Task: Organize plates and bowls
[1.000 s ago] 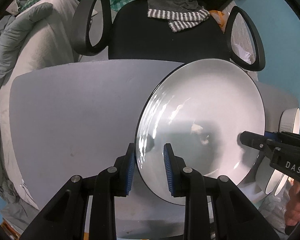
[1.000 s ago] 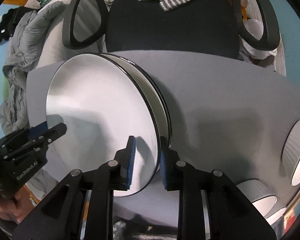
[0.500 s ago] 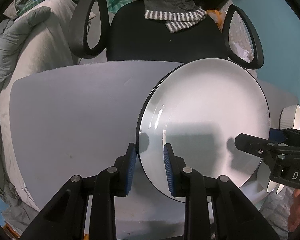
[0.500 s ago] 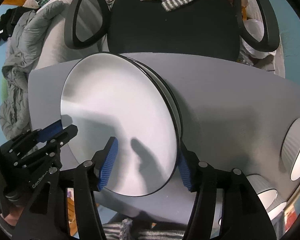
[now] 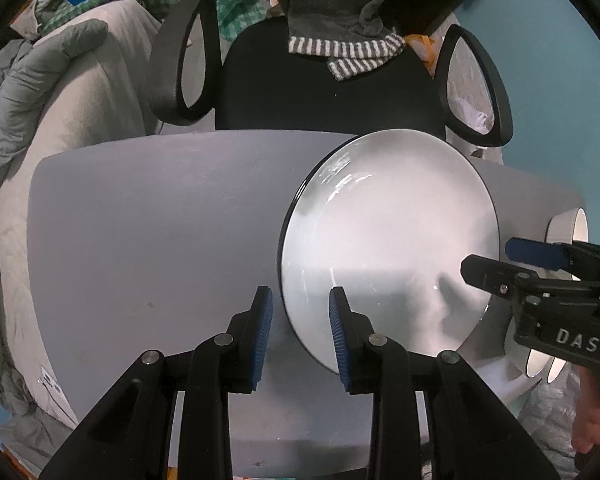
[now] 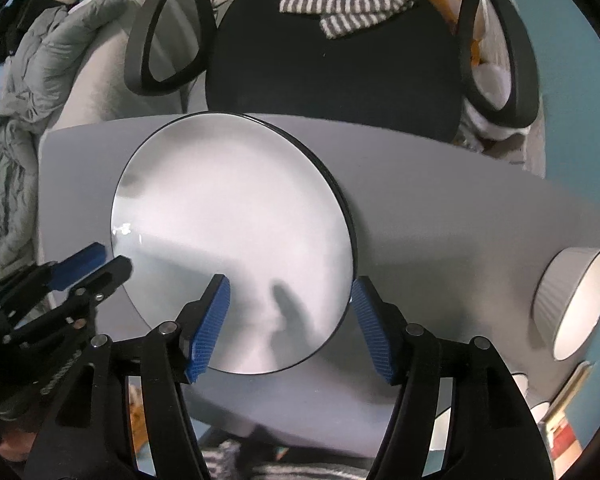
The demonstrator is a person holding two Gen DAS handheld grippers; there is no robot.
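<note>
A white plate with a black rim (image 5: pixel 388 240) lies on top of another plate on the grey table (image 5: pixel 160 220); it also shows in the right wrist view (image 6: pixel 232 232). My left gripper (image 5: pixel 300 332) is open, its jaws straddling the plate's near left rim without gripping it. My right gripper (image 6: pixel 290 320) is open wide over the plate's near edge; it also shows in the left wrist view (image 5: pixel 500 260). A white ribbed bowl (image 6: pixel 572 304) lies on its side at the table's right.
A black office chair (image 5: pixel 328 92) with a striped cloth stands behind the table. Grey bedding (image 5: pixel 40 100) lies to the left. More white bowls (image 5: pixel 540 364) sit at the table's right front corner.
My right gripper let go of the plate and opened wide. The plate came down flat onto the plate beneath. My left gripper opened slightly and released the rim.
</note>
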